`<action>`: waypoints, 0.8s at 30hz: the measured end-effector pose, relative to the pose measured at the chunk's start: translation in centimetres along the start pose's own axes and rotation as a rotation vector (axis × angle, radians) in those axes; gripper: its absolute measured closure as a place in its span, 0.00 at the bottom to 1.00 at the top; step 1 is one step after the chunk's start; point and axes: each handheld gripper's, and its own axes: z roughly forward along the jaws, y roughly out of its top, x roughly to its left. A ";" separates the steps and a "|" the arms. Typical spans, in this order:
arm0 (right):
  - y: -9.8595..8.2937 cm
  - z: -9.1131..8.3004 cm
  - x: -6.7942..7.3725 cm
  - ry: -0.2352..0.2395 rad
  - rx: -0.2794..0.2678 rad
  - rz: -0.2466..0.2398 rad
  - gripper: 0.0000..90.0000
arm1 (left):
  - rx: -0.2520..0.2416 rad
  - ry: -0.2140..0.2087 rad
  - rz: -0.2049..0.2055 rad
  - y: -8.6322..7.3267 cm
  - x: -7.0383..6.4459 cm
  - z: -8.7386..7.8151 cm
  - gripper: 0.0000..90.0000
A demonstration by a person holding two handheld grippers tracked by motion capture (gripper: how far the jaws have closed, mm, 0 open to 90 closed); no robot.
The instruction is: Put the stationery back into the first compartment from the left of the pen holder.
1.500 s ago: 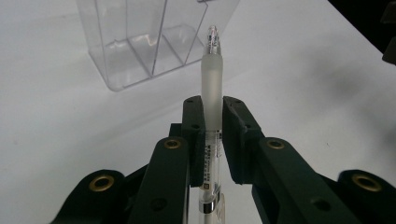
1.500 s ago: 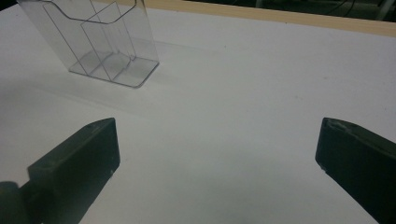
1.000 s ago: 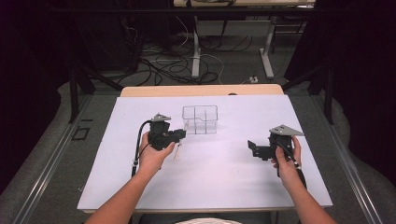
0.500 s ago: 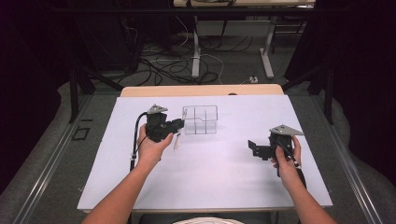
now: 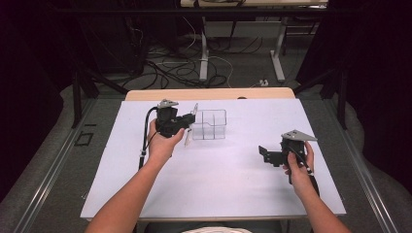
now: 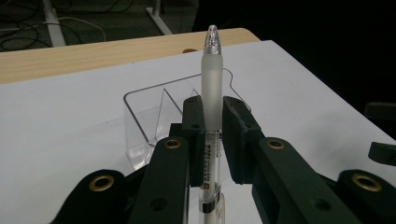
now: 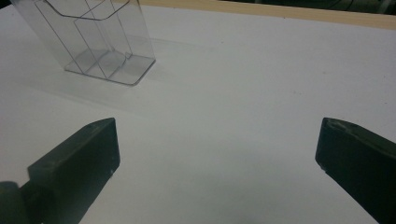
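The left tongs (image 6: 212,140) pinch the pen (image 6: 212,88) at its middle, upright just beside the clear organizer (image 5: 209,124) on the surface (image 5: 218,184); it seems light, stiff and smooth, so it may slip, while the right tongs (image 7: 217,158) stay spread and empty.

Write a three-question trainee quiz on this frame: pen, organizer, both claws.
1. True or false: the left claw is shut on the frosted white plastic pen.
2. The pen stands: A) flat on the table, B) roughly upright, C) inside the clear plastic compartmented organizer.
3. Fill in: the right claw has its jaws ____ over the white table.

Key: 1 true. 2 B; the pen is beside the organizer, not in it. 3 open, holding nothing.
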 end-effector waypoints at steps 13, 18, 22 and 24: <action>0.2 -0.2 0.3 -0.004 -0.014 -0.006 0.00 | -0.023 0.014 0.023 1.7 0.4 0.3 0.89; 0.3 -0.3 0.5 -0.002 -0.015 -0.010 0.00 | -0.036 0.020 0.007 2.4 0.7 0.6 0.88; 0.2 -0.3 0.5 -0.003 -0.014 -0.012 0.00 | -0.040 0.022 0.014 2.9 0.9 0.7 0.88; 0.2 -0.3 0.4 -0.007 -0.012 -0.012 0.00 | -0.041 0.031 0.016 3.2 0.9 0.8 0.88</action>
